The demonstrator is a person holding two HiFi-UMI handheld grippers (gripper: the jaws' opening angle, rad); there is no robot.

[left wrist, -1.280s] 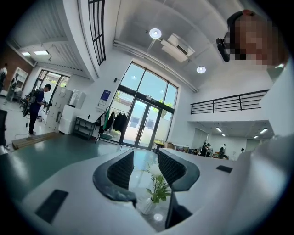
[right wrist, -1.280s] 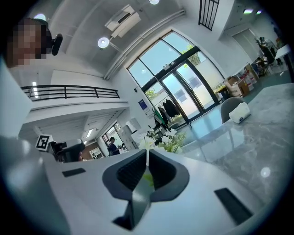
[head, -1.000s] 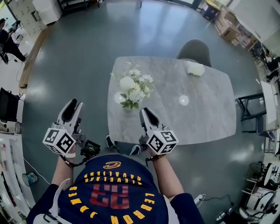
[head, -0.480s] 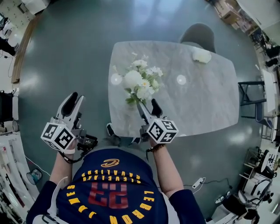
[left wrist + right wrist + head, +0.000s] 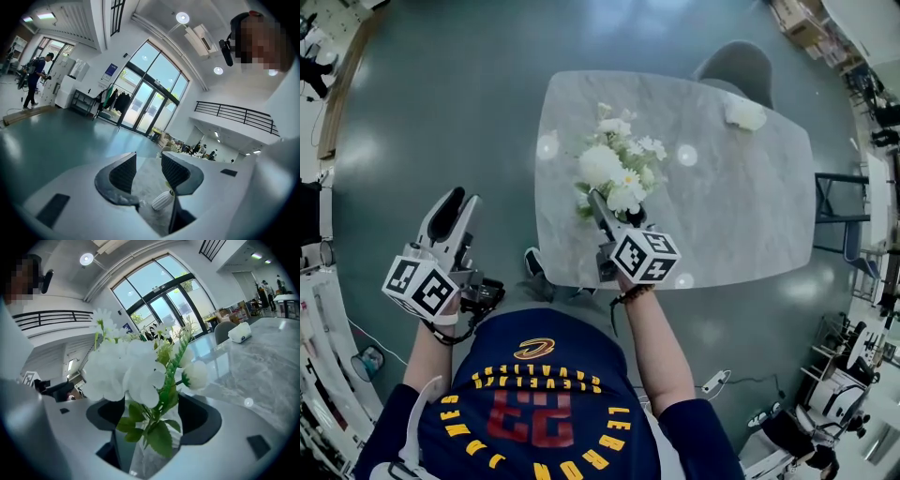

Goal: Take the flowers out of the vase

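The flowers are in the vase. The vase is white with ribs. It stands on the table, near the edge closest to the person. In the head view the blooms cover the vase, so it does not show there. The flowers are white with green leaves and stems.

The right gripper is at the flowers. Its jaws are opening and stand wide apart. In the right gripper view the green stems and leaves are between the two jaws, and the white blooms rise above them. The pads do not press on the stems, and there is a gap on each side. So this gripper holds nothing.

The left gripper is off to the left, over the floor, well apart from the table. Its jaws are apart too, with nothing between them. In the left gripper view the vase shows far off through the gap.

A small white box sits at the far corner of the table, well apart from the flowers. A chair stands just beyond that end of the table. The table top is grey stone with a few bright spots of light on it. The person's shirt is dark blue with yellow letters. A second person stands far back in the room, seen in the left gripper view.
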